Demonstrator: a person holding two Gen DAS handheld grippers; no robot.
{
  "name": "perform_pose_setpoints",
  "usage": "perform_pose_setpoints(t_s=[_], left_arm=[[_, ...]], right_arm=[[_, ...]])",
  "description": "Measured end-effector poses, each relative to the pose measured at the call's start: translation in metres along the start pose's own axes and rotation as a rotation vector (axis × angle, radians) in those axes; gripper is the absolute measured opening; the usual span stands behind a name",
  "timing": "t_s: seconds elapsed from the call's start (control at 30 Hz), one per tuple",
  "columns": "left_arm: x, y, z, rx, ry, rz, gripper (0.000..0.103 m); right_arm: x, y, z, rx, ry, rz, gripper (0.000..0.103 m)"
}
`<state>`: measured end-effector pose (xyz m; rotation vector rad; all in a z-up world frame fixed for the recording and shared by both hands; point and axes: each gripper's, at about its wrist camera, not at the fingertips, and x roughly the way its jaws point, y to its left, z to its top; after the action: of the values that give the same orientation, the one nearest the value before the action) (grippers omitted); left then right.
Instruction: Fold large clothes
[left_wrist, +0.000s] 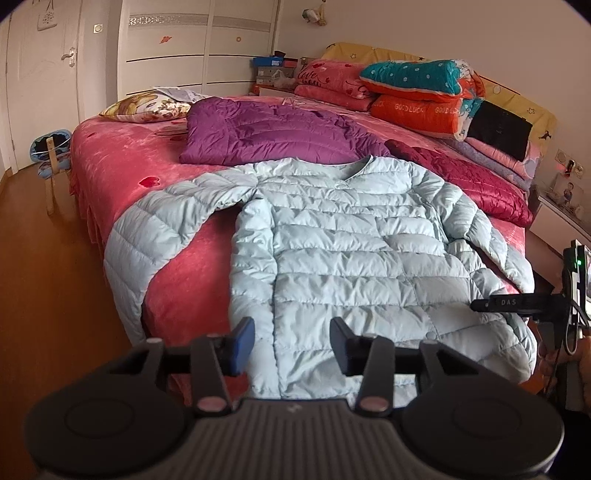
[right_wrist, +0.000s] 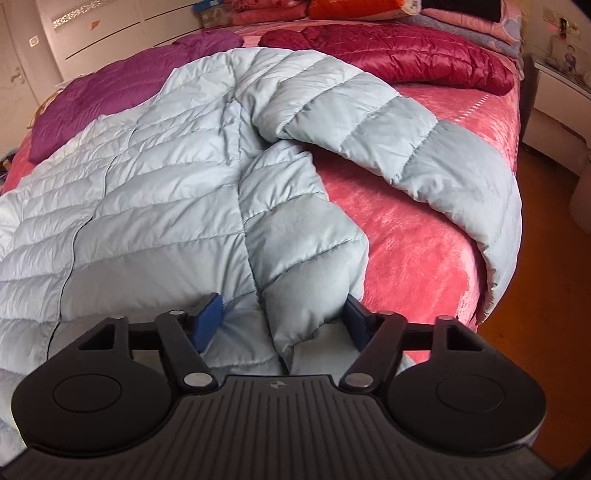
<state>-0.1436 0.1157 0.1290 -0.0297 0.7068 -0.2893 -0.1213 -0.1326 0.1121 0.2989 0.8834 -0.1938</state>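
Note:
A light blue down jacket (left_wrist: 351, 251) lies spread front-up on the pink bed (left_wrist: 122, 166), collar at the far side. Its left sleeve (left_wrist: 147, 229) droops over the bed's edge. My left gripper (left_wrist: 291, 339) hovers open over the hem with nothing between its fingers. In the right wrist view the jacket (right_wrist: 166, 184) has its lower right corner puffed up between the fingers of my right gripper (right_wrist: 282, 314). The right pad touches the fold; the left pad's blue face still shows, so the jaws stand open around it. The right sleeve (right_wrist: 424, 147) curves towards the bed's corner.
A purple jacket (left_wrist: 266, 133) and a dark red one (left_wrist: 472, 181) lie behind the blue one. Stacked quilts and pillows (left_wrist: 406, 92) fill the headboard end. Wooden floor (left_wrist: 44, 277) runs along the left, with a white nightstand (left_wrist: 561, 214) at the right.

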Motion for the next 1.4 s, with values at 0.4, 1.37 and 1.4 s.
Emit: perform_pose_setpoints(t_s=[0.4, 1.37, 1.4], left_arm=[[0.027, -0.001, 0.008, -0.020, 0.033, -0.014, 0.059], [0.136, -0.090, 0.037, 0.165, -0.010, -0.099, 0.069], [0.140, -0.093, 0.037, 0.164, -0.009, -0.101, 0.069]], right_arm=[[-0.022, 0.007, -0.019, -0.106, 0.070, -0.111, 0.029], [-0.025, -0.045, 0.015, 0.263, -0.223, -0.008, 0.100], [-0.027, -0.041, 0.015, 0.251, -0.245, 0.005, 0.100]])
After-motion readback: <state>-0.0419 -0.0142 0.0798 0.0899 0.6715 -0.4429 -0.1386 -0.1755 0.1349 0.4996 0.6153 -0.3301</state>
